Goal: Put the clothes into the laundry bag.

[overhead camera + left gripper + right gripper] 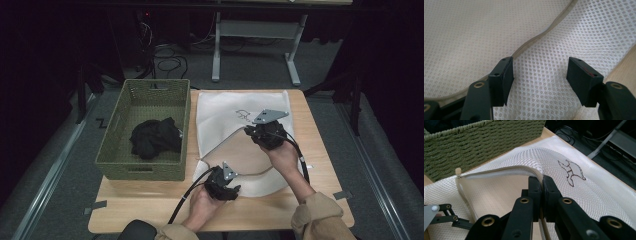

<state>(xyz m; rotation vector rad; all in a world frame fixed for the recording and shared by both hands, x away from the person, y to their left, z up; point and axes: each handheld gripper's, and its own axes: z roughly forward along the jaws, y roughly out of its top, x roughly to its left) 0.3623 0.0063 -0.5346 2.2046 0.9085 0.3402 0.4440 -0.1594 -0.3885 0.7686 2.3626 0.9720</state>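
Note:
A white mesh laundry bag (225, 112) with a small animal print (571, 171) lies on the wooden table (320, 200). My right gripper (250, 131) (542, 178) is shut on the bag's beige zipper edge (499, 170) and holds it raised, so the mouth gapes. At the bag's near left corner, my left gripper (230, 187) (540, 62) is open. Its jaws stand apart over the mesh (544, 82), beside the zipper edge (536, 37), and nothing is pinched between them. In the right gripper view, part of the left gripper (446, 217) shows low on the left.
A green woven basket (150, 85) (486, 147) stands on the table left of the bag, with a bundle of black clothing (155, 137) inside. Bare wood runs along the near edge. Beyond the table stand a grey desk frame (255, 30) and cables on the floor.

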